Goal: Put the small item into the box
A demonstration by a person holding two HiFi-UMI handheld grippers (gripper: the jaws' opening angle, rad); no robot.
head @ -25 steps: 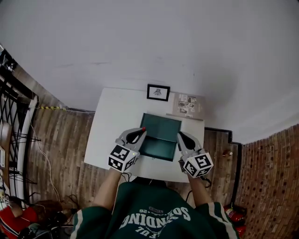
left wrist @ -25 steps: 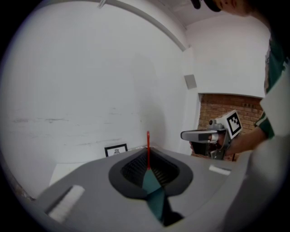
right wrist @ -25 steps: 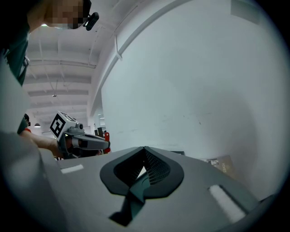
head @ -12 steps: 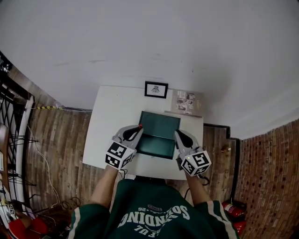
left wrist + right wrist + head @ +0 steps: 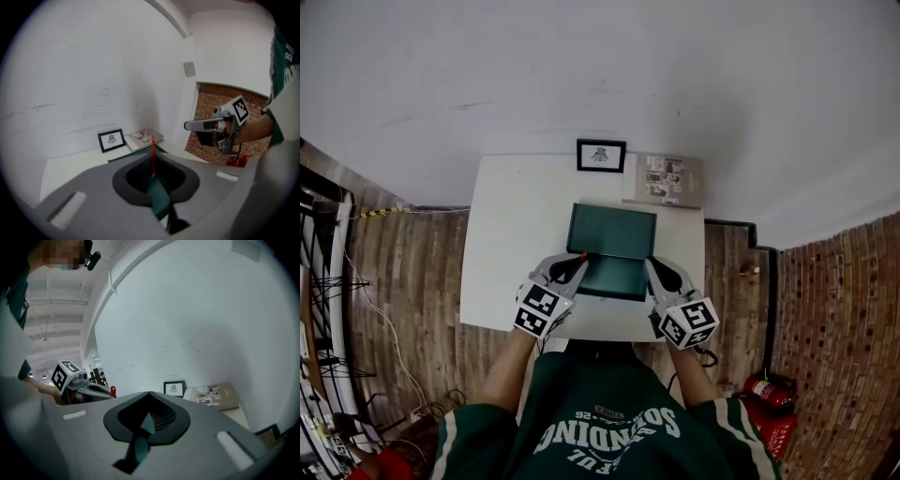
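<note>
Little has changed: the left tool point(image 5: 577, 260) stays clamped on the red item point(image 5: 153, 152) over the left edge of the box point(image 5: 614, 232), centre frame. The right tool point(image 5: 653, 268) stays closed and empty at its right edge. Release is still pending.

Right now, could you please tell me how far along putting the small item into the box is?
Done: the green box lies open on the table. In hand: the left tongs grip the thin red item at the box's left edge. Left: lower it in and release. The right tongs are closed at the right edge.
</note>
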